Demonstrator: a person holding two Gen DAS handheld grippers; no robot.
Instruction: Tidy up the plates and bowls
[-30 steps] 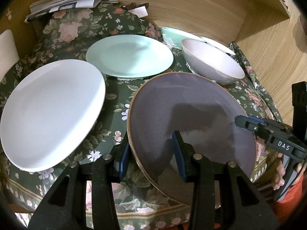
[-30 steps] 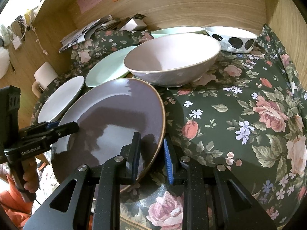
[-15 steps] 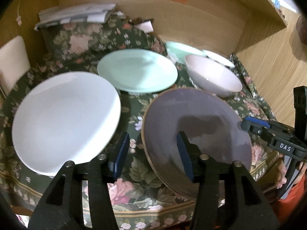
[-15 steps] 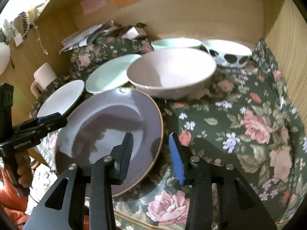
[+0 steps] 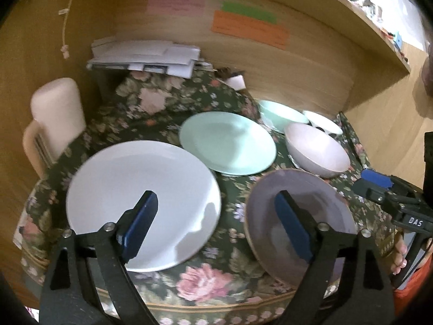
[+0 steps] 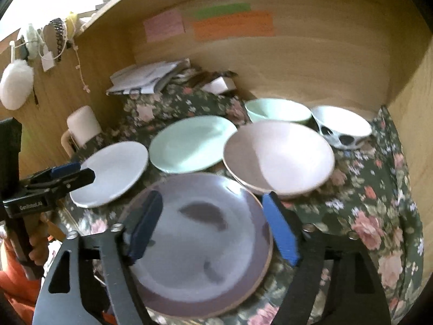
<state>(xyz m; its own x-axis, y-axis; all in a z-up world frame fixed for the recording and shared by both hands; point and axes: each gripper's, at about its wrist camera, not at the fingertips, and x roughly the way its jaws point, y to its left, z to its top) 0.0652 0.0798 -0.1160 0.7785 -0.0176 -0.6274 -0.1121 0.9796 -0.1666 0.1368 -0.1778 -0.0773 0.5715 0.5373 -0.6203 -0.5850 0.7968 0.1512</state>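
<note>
A purple plate (image 5: 311, 211) (image 6: 200, 246) lies flat at the front edge of the flowered cloth. A white plate (image 5: 140, 197) (image 6: 111, 170) lies to its left, a mint plate (image 5: 227, 142) (image 6: 189, 143) behind. A pink bowl (image 5: 316, 149) (image 6: 278, 154), a mint bowl (image 5: 281, 112) (image 6: 278, 109) and a spotted bowl (image 5: 322, 122) (image 6: 341, 127) stand at the back right. My left gripper (image 5: 216, 227) is open, raised between the white and purple plates. My right gripper (image 6: 213, 227) is open above the purple plate, holding nothing.
A cream mug (image 5: 54, 124) (image 6: 81, 127) stands at the far left. A stack of papers (image 5: 143, 57) (image 6: 148, 78) lies at the back. Wooden walls (image 6: 311, 54) close in the back and right side. Coloured notes (image 5: 249, 24) stick to the back wall.
Both grippers have let go of the purple plate, opened wide and pulled back and up. The plate now lies flat on the cloth.
</note>
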